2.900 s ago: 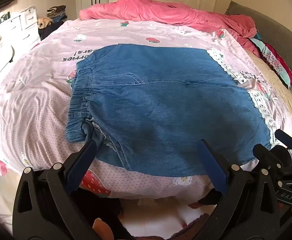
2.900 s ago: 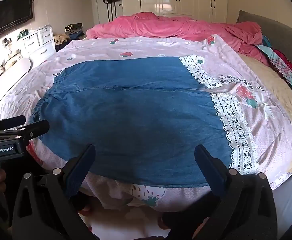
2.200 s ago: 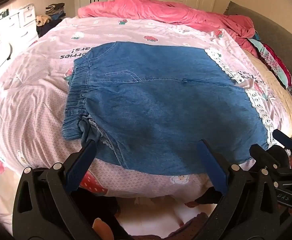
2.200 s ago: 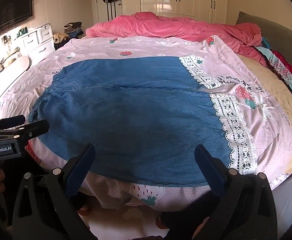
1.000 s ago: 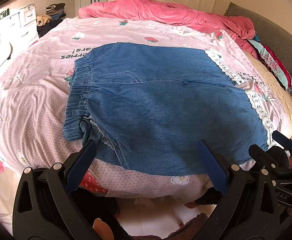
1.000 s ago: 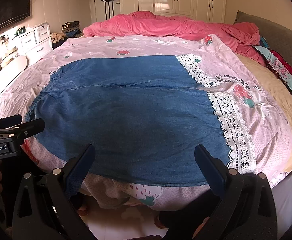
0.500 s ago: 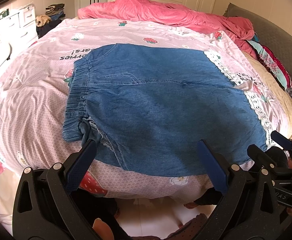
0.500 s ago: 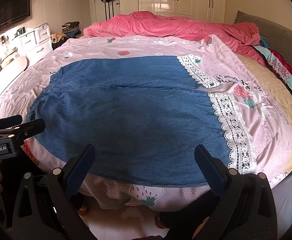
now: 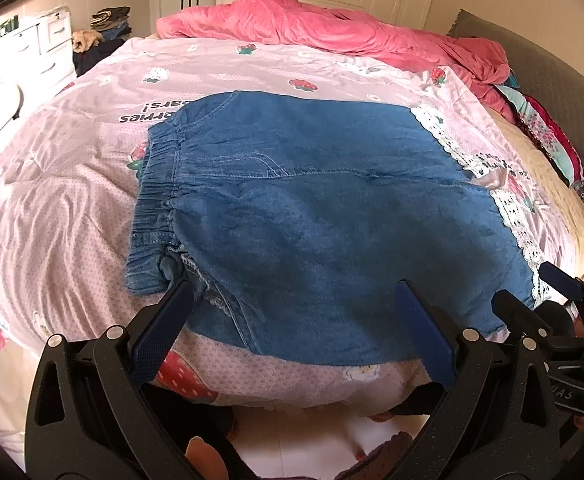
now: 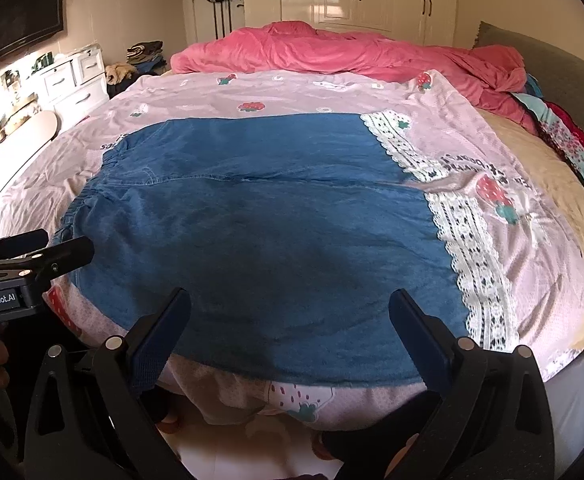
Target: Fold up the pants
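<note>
White drawers [image 10: 74, 80], 10 o'clock, against the wall. Left gripper [image 9: 292, 326]: jaws spread wide, holding nothing, poised over the near hem by the waistband corner. Denim pants [image 9: 312, 224]: flat at centre on a pink strawberry-print sheet [image 9: 64, 184], elastic waistband [image 9: 154, 200] toward 9 o'clock, lace-trimmed cuffs [image 10: 468, 240] toward 3 o'clock. Right gripper [image 10: 290, 322]: jaws wide apart, empty, above the near edge. Pink quilt [image 10: 352, 52], 12 o'clock.
</note>
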